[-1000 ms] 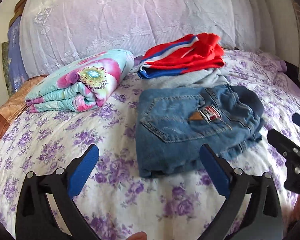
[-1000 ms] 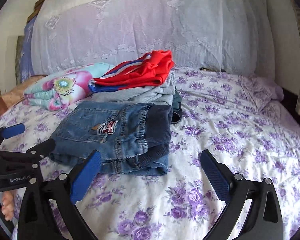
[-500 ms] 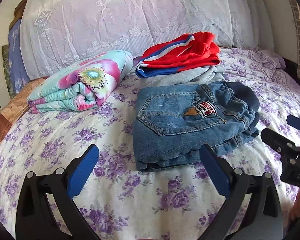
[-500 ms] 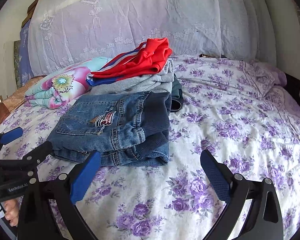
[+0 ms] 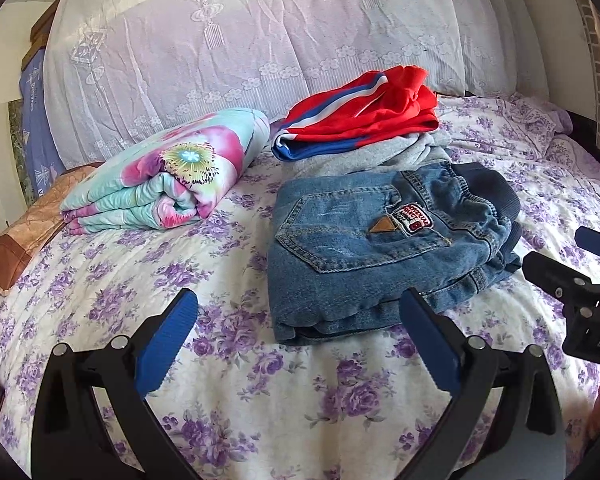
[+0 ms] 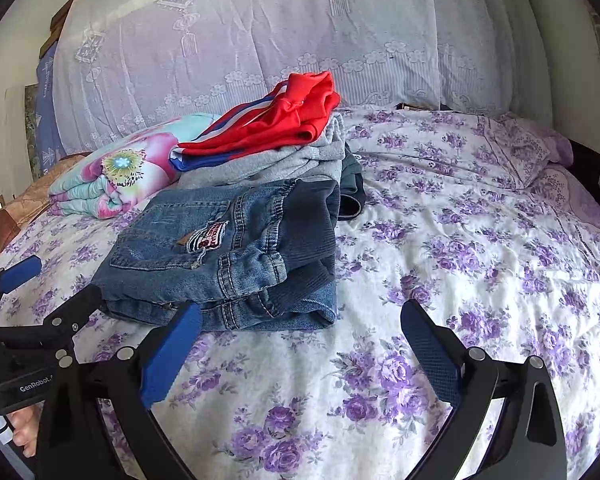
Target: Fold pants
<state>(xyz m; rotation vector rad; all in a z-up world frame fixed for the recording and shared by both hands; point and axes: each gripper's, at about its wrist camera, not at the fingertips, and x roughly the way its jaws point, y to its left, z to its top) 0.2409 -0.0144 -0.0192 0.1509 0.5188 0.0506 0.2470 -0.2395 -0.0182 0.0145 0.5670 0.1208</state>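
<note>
Left wrist view: jeans (image 5: 372,252) lie folded into a thick bundle on the flowered bedsheet (image 5: 140,280), touching the front of the clothes pile (image 5: 360,128) (red top over grey). A rolled flowered blanket (image 5: 168,176) sits left of the jeans, apart from them.

My left gripper (image 5: 300,344) is spread wide, holding nothing, just in front of the jeans' near edge. My right gripper (image 6: 300,352) is likewise released and empty, near the jeans' waistband corner.

I judge the denim heavy and fairly stiff, several layers, not slippery, not fragile. The ribbed dark waistband (image 6: 312,232) looks softer. If moving it, I'd pinch the folded near edge through all layers, one gripper per corner. The fold looks essentially done.
</note>
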